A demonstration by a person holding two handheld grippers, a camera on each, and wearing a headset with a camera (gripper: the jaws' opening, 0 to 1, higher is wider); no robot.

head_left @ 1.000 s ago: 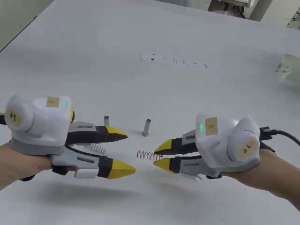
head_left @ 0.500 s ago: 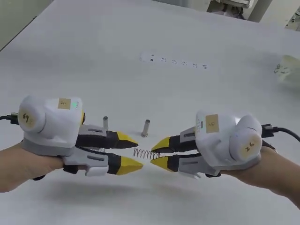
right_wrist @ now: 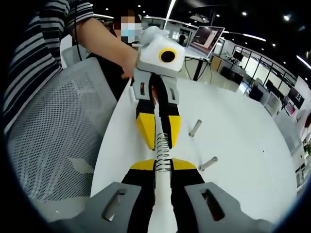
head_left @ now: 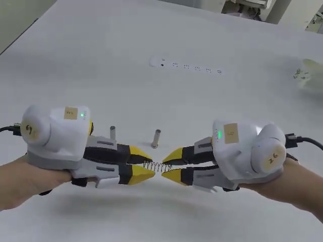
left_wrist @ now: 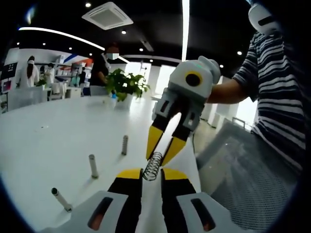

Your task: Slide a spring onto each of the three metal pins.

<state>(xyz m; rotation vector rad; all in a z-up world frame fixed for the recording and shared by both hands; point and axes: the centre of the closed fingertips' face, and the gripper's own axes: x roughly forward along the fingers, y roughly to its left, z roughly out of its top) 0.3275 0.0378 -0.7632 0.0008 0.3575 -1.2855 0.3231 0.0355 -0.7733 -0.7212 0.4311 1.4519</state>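
Note:
A small coil spring [head_left: 155, 165] hangs level between my two grippers, just above the white table [head_left: 151, 40]. My right gripper [head_left: 169, 165] is shut on its right end. My left gripper [head_left: 148, 164] has its yellow jaws closed around the left end. In the left gripper view the spring [left_wrist: 153, 165] sits between my own tips [left_wrist: 152, 174], and the right gripper [left_wrist: 164, 148] meets it from above. In the right gripper view the spring [right_wrist: 163, 145] bridges my tips [right_wrist: 163, 165] and the left gripper [right_wrist: 159, 132]. Two upright metal pins [head_left: 112, 132] [head_left: 157, 137] stand just behind; a third pin [left_wrist: 60, 199] lies to the left.
A white power strip [head_left: 186, 65] lies farther back on the table. A pale crumpled object [head_left: 305, 75] sits at the far right edge. A grey mesh chair [right_wrist: 53, 145] stands beside the table's near edge.
The left gripper has moved right toward the right gripper and its jaws have narrowed from wide open to closed around the spring's free end. The right gripper keeps hold of the spring.

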